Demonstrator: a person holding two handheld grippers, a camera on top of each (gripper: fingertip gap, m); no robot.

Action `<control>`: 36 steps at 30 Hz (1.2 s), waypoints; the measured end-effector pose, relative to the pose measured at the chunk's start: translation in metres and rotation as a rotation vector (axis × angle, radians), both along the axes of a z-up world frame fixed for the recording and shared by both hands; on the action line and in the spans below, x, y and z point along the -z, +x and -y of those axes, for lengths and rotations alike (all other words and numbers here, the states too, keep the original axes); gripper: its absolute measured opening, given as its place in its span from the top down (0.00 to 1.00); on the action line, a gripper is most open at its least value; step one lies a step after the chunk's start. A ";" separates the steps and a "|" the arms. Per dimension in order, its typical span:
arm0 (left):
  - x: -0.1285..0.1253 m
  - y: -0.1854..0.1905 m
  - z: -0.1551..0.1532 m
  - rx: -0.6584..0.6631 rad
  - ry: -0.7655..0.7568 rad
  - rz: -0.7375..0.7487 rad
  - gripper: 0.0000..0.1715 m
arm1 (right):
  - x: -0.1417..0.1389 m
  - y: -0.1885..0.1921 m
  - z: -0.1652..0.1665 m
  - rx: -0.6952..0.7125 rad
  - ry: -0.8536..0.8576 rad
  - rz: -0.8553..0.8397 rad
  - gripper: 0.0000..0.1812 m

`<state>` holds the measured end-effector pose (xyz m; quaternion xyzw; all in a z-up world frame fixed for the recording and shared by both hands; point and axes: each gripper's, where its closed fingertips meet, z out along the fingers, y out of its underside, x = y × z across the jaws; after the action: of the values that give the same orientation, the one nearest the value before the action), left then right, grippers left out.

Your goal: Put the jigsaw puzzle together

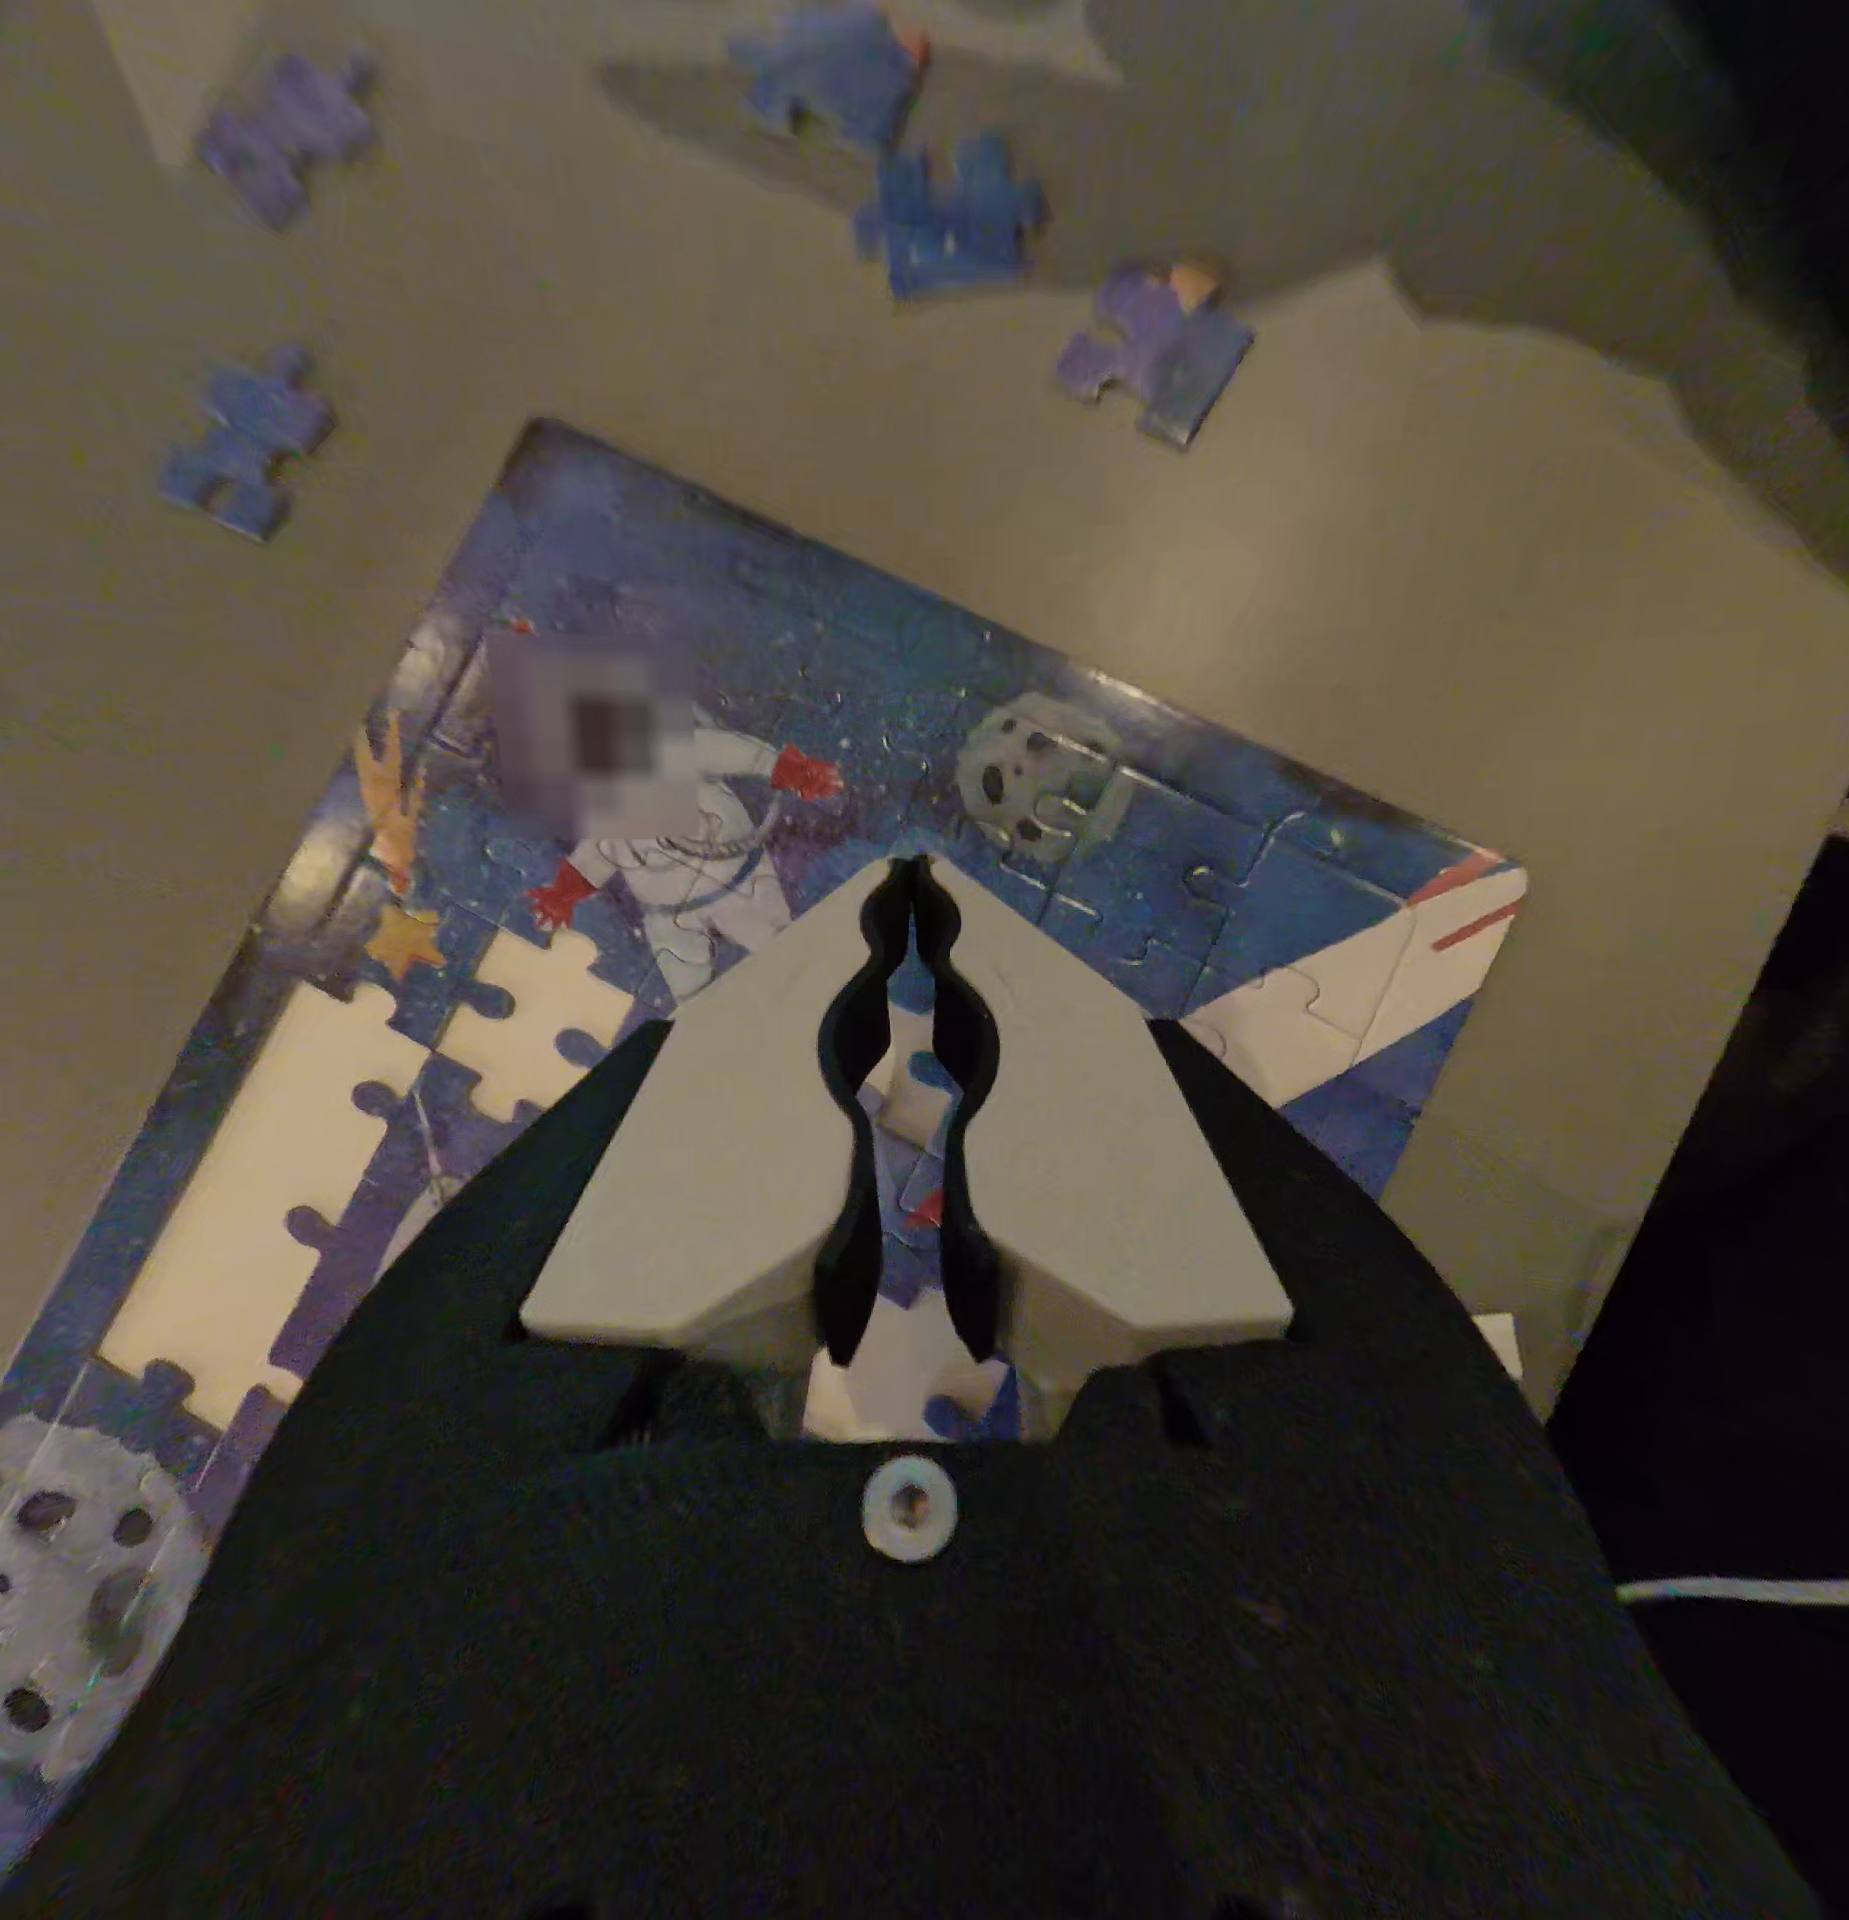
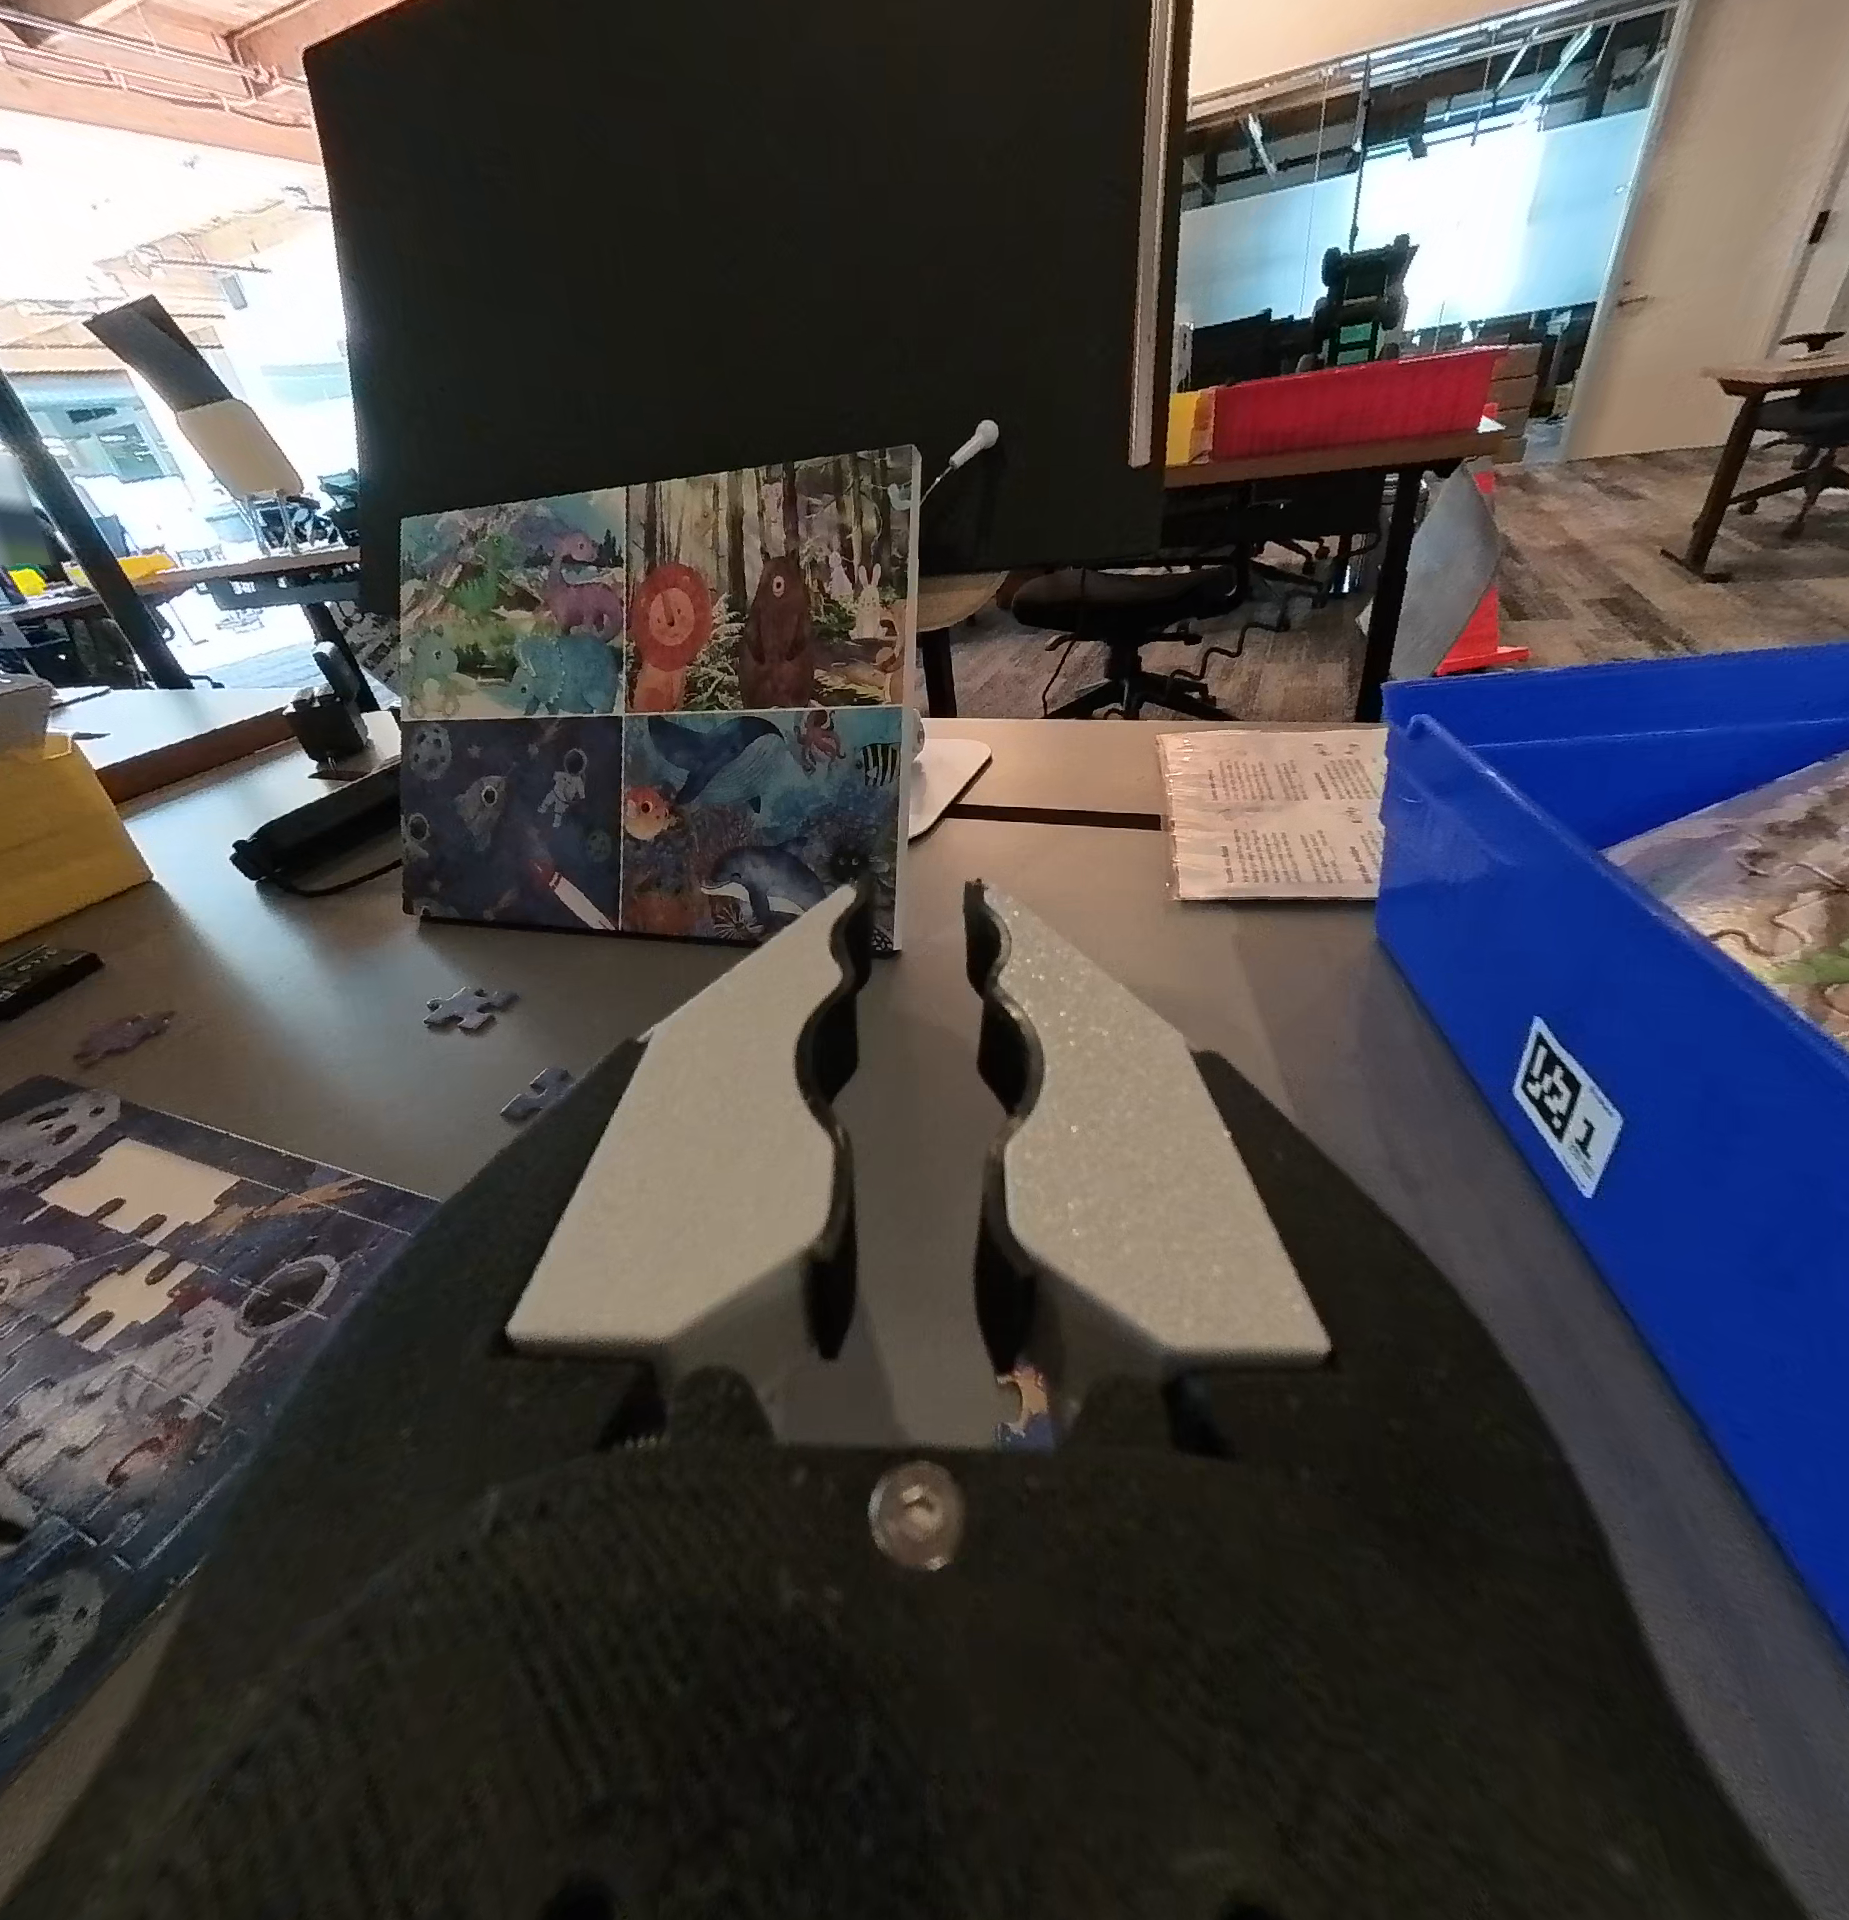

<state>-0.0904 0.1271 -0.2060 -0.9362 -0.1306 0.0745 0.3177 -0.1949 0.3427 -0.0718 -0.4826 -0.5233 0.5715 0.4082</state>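
The space-themed jigsaw puzzle [image 1: 899, 727] lies on the grey table, mostly assembled, with white empty gaps [image 1: 307, 1143] on its left side. My left gripper [image 1: 907, 868] hovers over the puzzle's middle with its jaws closed tip to tip; no piece shows between them. Several loose blue pieces lie beyond the puzzle, such as one [image 1: 245, 442] at the left and one [image 1: 1159, 353] at the right. My right gripper [image 2: 915, 904] is open and empty above the table, to the right of the puzzle [image 2: 120, 1299]. A loose piece [image 2: 468, 1006] lies ahead to its left.
A picture-covered puzzle box [image 2: 660, 707] stands upright ahead of the right gripper, in front of a black monitor [image 2: 743, 260]. A blue bin [image 2: 1626, 987] sits at the right, a printed leaflet [image 2: 1273, 810] behind it, a yellow block [image 2: 37, 842] at the left. The grippers' ends are close to 30 cm from one another.
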 end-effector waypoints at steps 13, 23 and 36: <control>0.001 0.006 0.006 -0.004 0.007 0.029 1.00 | 0.001 0.000 0.000 -0.002 0.003 0.005 0.91; -0.021 0.002 0.009 -0.030 0.152 -0.036 1.00 | -0.002 0.002 0.021 -0.091 0.067 -0.018 1.00; -0.009 0.007 0.015 -0.017 0.161 0.067 1.00 | 0.123 0.118 0.206 -0.930 0.556 0.423 1.00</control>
<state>-0.0829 0.1125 -0.1973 -0.9084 -0.1547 0.0354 0.3868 -0.0767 0.1371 -0.1945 -0.1803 -0.8810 0.4228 0.1121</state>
